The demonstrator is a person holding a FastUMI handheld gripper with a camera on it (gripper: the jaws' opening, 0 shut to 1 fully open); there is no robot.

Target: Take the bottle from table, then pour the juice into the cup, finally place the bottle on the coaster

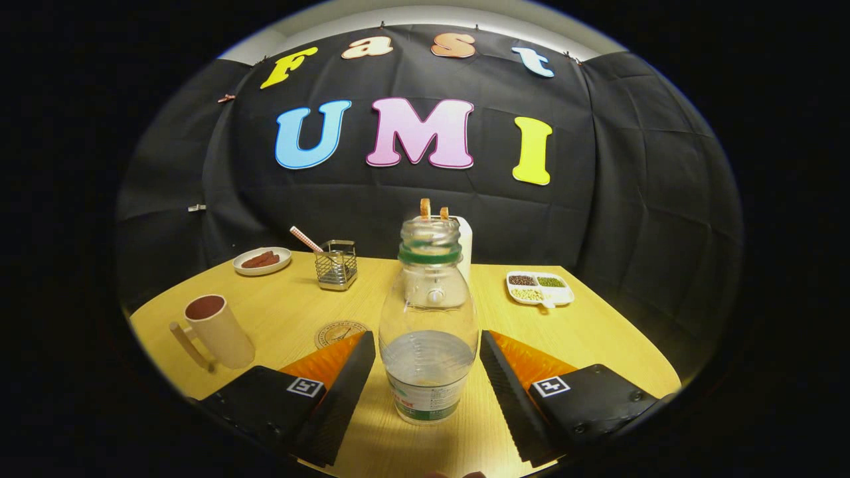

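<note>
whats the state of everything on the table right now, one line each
bottle: upright, uncapped, part full of clear liquid, between the fingers
gripper: open, fingers either side of the bottle, not pressing
cup: upright, left of the fingers
coaster: flat, bare
divided dish: holding beans

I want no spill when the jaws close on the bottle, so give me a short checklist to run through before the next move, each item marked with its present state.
1. Bottle upright on the table: ok.
2. Bottle centred between the open jaws of the gripper: ok.
3. Jaws pressing on the bottle: not ok, a gap shows on both sides.
4. Bottle mouth uncapped for pouring: ok, no cap on it.
5. Cup upright, beyond the left jaw: ok.
6. Coaster bare: ok, though the left jaw hides part of it.
</note>
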